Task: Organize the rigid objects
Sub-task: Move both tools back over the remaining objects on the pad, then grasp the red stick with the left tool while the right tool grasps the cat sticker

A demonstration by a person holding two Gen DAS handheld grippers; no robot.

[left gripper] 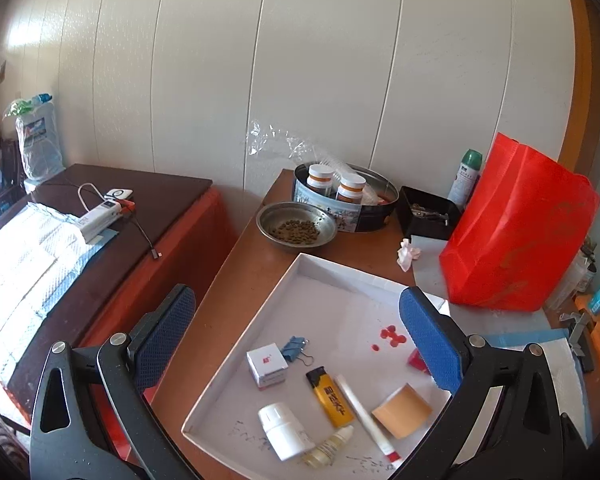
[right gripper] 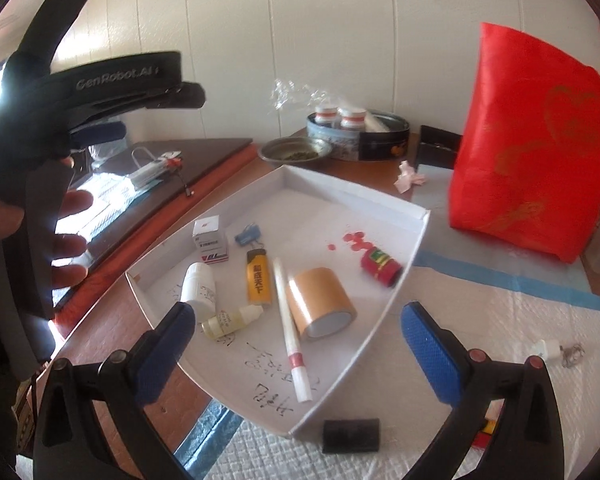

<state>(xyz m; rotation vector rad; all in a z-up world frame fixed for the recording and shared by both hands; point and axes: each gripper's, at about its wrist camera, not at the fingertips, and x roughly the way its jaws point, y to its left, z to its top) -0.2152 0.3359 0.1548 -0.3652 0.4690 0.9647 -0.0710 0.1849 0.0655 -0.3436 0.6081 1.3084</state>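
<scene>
Both the left gripper (left gripper: 298, 338) and right gripper (right gripper: 298, 350) hover with jaws wide and empty. In the shallow white cardboard tray (right gripper: 380, 196) on the bench lies the tan tape roll (right gripper: 320, 302): light, stiff, probably slick; pinch across its rim.

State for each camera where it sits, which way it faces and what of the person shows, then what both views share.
Left wrist: on the left gripper, open, angled down at the shallow white cardboard tray; only its own blue-padded fingers show.
Right wrist: on the right gripper, open, angled down over the tray's near corner; the left gripper and a hand show.
Shared: tray, yellow lighter, red bag.
</scene>
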